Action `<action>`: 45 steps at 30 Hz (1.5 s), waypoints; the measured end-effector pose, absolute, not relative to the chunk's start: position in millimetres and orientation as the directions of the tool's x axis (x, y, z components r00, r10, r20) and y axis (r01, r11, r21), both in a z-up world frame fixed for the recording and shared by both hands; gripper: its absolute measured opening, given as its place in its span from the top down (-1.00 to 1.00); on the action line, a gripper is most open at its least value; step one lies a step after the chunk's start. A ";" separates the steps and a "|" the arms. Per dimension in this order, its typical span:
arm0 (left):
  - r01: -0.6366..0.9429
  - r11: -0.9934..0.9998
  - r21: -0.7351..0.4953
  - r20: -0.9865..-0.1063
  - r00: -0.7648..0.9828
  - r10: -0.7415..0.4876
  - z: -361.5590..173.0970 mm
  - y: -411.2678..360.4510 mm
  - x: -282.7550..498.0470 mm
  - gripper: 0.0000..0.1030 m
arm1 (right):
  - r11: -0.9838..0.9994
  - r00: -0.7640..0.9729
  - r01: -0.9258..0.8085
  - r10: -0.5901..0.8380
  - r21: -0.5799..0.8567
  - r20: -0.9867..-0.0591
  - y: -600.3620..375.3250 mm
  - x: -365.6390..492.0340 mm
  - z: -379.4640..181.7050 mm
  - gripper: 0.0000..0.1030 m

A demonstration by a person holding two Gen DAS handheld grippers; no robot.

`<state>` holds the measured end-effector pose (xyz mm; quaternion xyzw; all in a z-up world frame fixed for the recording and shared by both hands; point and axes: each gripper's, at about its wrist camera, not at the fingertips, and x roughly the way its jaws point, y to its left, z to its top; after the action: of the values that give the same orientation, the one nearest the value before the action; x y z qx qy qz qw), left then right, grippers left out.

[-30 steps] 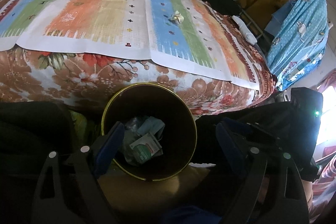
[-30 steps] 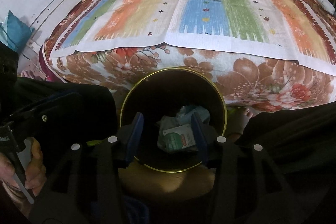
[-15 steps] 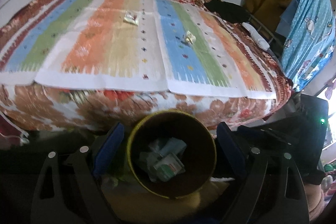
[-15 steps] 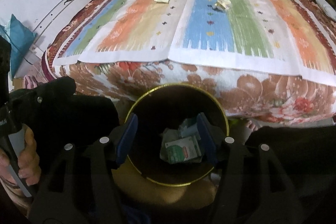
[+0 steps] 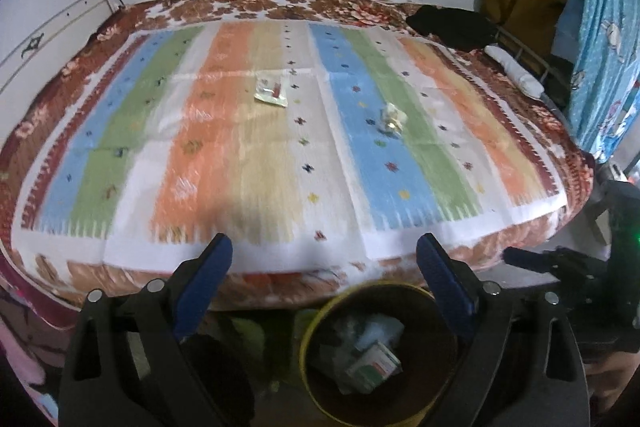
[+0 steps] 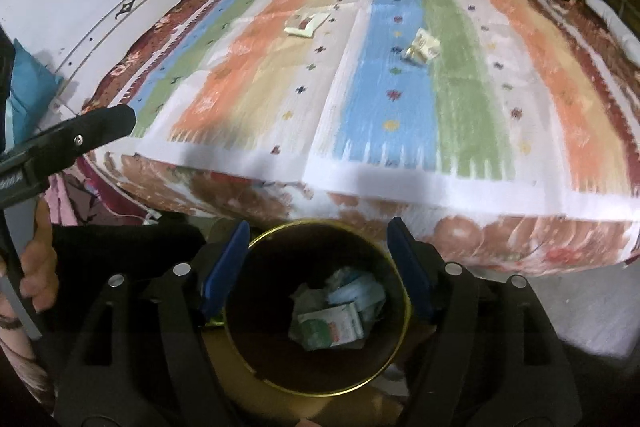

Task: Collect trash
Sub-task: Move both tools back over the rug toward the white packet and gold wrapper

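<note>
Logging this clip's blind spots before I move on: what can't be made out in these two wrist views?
- Flat wrapper and crumpled wrapper on the striped mat: print unreadable in either view, small and motion-blurred.
- Trash bin: in the left wrist view the left tool covers part of its rim; lower trash is buried under the green-and-white packet.
- Floor beside the bin: dark in both views.
- Right tool: jaws opening, nothing between them.
</note>
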<state>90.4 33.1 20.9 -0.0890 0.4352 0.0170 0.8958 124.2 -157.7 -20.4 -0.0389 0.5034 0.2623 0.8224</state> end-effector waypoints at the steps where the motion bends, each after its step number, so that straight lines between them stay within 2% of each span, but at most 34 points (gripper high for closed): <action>1: -0.108 0.983 -0.146 -0.787 0.615 -0.049 20.3 34.8 96.0 -0.81 | 0.861 0.358 -0.471 0.384 0.191 -0.851 -156.4 129.1 -19.0 -0.36; 10: -0.130 0.987 -0.093 -0.801 0.598 0.003 18.9 45.1 151.9 -0.89 | 0.883 0.423 -0.465 0.292 0.071 -0.858 -140.0 185.9 -3.3 -0.53; 16: -0.183 0.972 -0.147 -0.808 0.589 -0.012 9.8 66.2 182.9 -0.89 | 0.928 0.463 -0.369 0.228 0.048 -0.856 -144.4 230.5 -4.7 -0.60; 21: -0.226 0.969 -0.103 -0.813 0.580 0.049 -7.1 85.1 208.0 -0.89 | 0.940 0.478 -0.340 0.207 0.038 -0.853 -141.6 263.9 -10.6 -0.68; 26: -0.250 0.961 -0.116 -0.809 0.585 0.055 -15.3 102.4 226.6 -0.89 | 0.948 0.461 -0.308 0.219 0.076 -0.860 -140.5 291.7 -21.1 -0.75; 33: -0.244 0.967 -0.075 -0.815 0.573 0.081 -27.5 109.6 254.1 -0.89 | 0.953 0.461 -0.291 0.214 0.081 -0.861 -137.9 327.1 -33.3 -0.81; 45: -0.232 0.972 -0.035 -0.833 0.544 0.100 -42.3 116.1 311.6 -0.89 | 0.956 0.410 -0.270 0.221 0.114 -0.885 -127.6 378.4 -64.0 -0.83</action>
<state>311.6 116.1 -42.3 -0.0708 0.4681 0.0947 0.8757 378.4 -127.6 -64.0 -0.0233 0.5229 0.1463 0.8394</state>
